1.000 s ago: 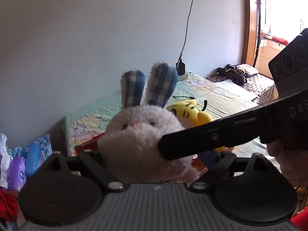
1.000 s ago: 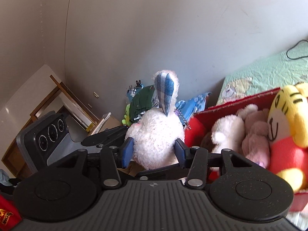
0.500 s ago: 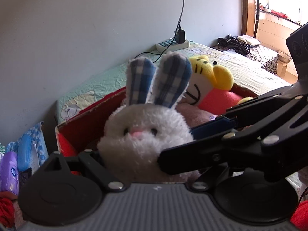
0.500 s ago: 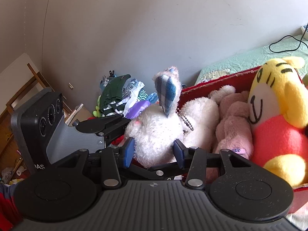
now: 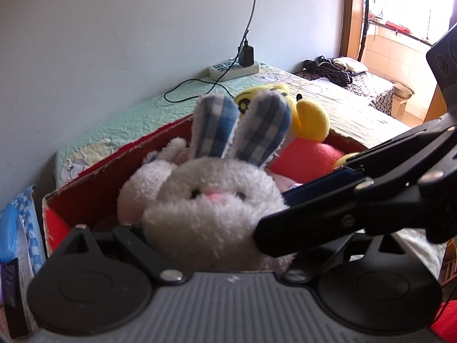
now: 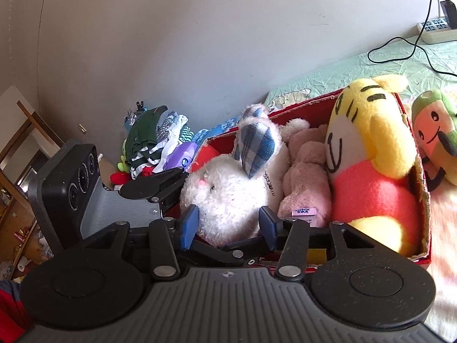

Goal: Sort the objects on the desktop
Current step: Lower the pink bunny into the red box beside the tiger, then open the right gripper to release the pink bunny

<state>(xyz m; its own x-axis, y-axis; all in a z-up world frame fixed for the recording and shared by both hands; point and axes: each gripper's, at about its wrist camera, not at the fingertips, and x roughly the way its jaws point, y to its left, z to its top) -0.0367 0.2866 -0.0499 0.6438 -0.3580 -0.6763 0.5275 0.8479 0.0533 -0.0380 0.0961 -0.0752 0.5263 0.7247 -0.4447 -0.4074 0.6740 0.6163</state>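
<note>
A white plush bunny (image 5: 211, 208) with blue checked ears is held low over the near left end of a red cardboard box (image 5: 114, 160). My left gripper (image 5: 211, 237) is shut on its lower body, and the plush hides most of the fingers. My right gripper (image 6: 228, 225) also grips the bunny (image 6: 228, 191), with a blue pad (image 6: 190, 225) pressed into each side. In the left wrist view the right gripper's fingers (image 5: 328, 200) cross in from the right. The left gripper (image 6: 151, 185) shows at the bunny's face in the right wrist view.
In the box (image 6: 422, 200) lie a yellow tiger plush (image 6: 368, 154), a pink bear (image 6: 308, 177) and another white plush. A green and orange plush (image 6: 434, 131) lies outside on the bed. A power strip (image 5: 234, 68) with a cable sits by the wall. Clothes (image 6: 154, 143) are piled at the left.
Both grippers have carried the bunny down and forward from above the box to just inside its near left end. The grip on it is unchanged.
</note>
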